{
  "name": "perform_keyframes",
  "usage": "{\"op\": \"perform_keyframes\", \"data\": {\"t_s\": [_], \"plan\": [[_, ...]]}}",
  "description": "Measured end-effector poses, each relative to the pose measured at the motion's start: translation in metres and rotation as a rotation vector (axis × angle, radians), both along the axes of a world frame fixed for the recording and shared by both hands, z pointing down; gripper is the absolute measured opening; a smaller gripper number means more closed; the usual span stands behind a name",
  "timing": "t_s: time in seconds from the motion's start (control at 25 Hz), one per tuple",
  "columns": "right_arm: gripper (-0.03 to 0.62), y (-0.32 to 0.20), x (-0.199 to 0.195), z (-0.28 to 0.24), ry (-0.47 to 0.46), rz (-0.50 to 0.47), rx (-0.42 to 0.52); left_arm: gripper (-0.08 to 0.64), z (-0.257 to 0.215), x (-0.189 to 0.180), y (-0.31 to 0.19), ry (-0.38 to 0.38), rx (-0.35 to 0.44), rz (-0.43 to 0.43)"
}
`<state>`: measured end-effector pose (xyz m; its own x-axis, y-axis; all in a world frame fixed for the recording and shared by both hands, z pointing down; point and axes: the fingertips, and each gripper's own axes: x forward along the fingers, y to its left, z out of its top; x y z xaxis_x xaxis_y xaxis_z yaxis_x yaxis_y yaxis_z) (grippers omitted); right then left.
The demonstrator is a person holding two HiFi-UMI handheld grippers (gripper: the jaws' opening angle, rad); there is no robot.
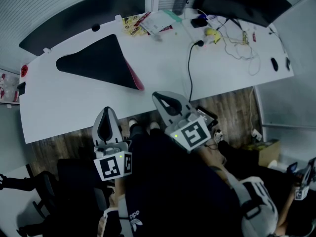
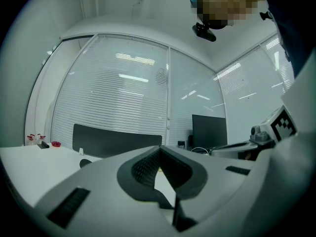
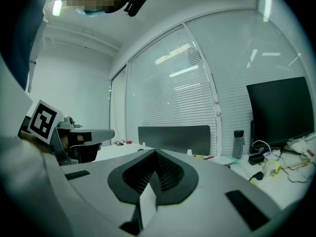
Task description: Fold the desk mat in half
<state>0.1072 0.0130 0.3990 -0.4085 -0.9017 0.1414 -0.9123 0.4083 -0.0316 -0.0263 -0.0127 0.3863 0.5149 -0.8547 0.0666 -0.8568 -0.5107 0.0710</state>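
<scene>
The black desk mat [image 1: 98, 60] lies on the white desk [image 1: 74, 107], doubled over into a rough triangle, with its pink underside [image 1: 136, 79] showing along the right edge. My left gripper [image 1: 105, 111] is held in front of the desk's near edge, short of the mat, jaws shut and empty. My right gripper [image 1: 159, 96] is just to the right of it, its tip at the desk edge, also shut on nothing. In the left gripper view the left gripper [image 2: 158, 152] points level across the desk. The right gripper [image 3: 154, 153] looks the same in its own view.
A dark bottle [image 1: 181, 0], papers [image 1: 153, 21], a black monitor [image 1: 242, 1] and tangled cables [image 1: 237, 43] crowd the desk's far right. A black cord [image 1: 189, 68] runs toward the near edge. A dark partition panel [image 1: 84, 16] lines the back. A chair [image 1: 49, 186] stands lower left.
</scene>
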Motion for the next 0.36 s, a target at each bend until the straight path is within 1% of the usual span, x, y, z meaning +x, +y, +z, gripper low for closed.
{"op": "perform_keyframes", "data": {"t_s": [0.36], "plan": [[-0.002, 0.0026, 0.0033, 0.002, 0.011, -0.007, -0.008, 0.002, 0.0014, 0.0034, 0.0028, -0.011, -0.007, 0.005]]}}
